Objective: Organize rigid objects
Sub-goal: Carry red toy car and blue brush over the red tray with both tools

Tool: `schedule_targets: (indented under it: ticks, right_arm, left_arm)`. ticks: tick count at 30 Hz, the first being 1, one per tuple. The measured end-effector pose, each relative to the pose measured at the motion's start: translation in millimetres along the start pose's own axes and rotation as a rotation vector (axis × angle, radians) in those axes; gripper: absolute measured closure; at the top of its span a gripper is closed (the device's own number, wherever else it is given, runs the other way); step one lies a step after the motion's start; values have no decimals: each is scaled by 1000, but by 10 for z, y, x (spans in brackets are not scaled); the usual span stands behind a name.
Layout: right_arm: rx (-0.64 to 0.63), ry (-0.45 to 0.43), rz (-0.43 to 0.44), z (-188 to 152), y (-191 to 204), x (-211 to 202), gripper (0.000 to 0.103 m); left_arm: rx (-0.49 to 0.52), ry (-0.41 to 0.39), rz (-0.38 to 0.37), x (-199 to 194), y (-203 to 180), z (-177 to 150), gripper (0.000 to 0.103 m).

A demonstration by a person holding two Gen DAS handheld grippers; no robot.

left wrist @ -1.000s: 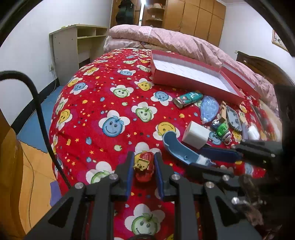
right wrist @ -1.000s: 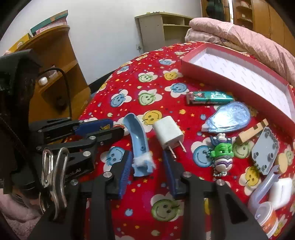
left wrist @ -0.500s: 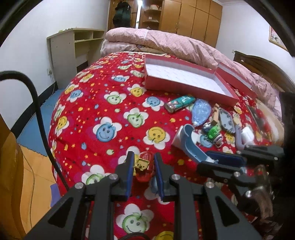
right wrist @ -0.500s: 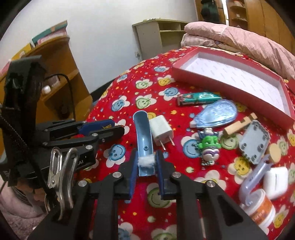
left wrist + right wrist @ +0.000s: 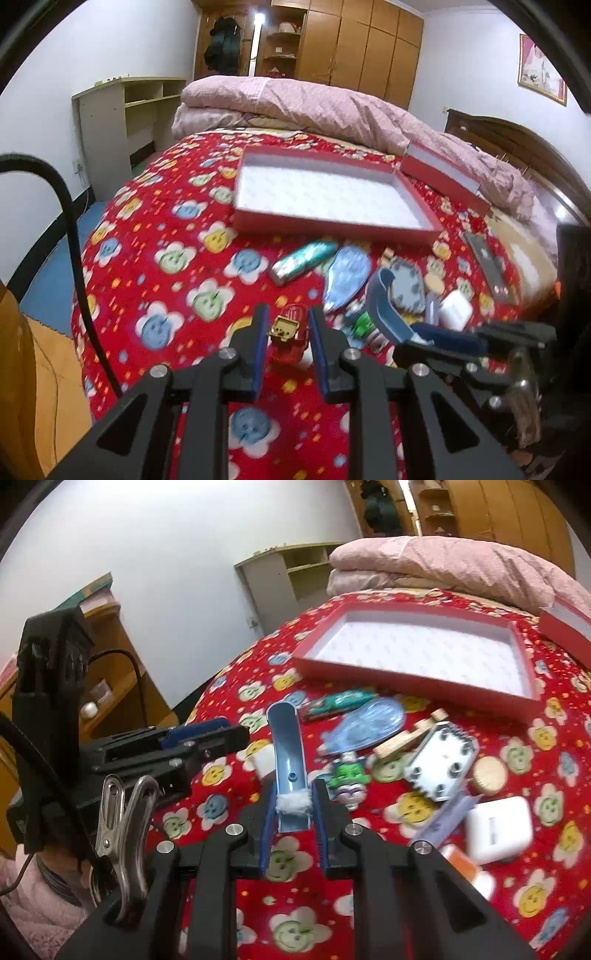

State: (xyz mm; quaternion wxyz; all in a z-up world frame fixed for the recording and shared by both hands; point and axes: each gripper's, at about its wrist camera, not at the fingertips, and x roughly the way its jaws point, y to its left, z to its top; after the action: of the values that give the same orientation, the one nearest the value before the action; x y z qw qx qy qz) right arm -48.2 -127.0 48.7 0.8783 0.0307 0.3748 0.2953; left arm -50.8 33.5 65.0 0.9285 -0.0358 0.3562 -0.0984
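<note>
Toy car [image 5: 290, 334], glossy red, pinched by left fingers [image 5: 258, 345]; right fingers [image 5: 267, 821] clamp curved blue plastic hook [image 5: 290, 764].

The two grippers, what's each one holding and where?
Left gripper: red toy car, clamped across its sides. Right gripper: blue curved piece, gripped at its white-wrapped end.

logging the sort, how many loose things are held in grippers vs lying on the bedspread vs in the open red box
Held: 2, red toy car and curved blue plastic piece.
On bedspread: at least 10 others.
In red box: 0.
Total: at least 12.
</note>
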Motion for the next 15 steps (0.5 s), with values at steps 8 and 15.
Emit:
schedule_targets:
  ticks: [8,15]
  right_arm:
    - [14,-36,-48,155,-218,-168,83]
    - [43,-54,-90,329,-433,-247,83]
  left_arm:
    - [-36,-18,-51,62,-100,357,81]
    - [5,-53,-57,101,-237,627,81]
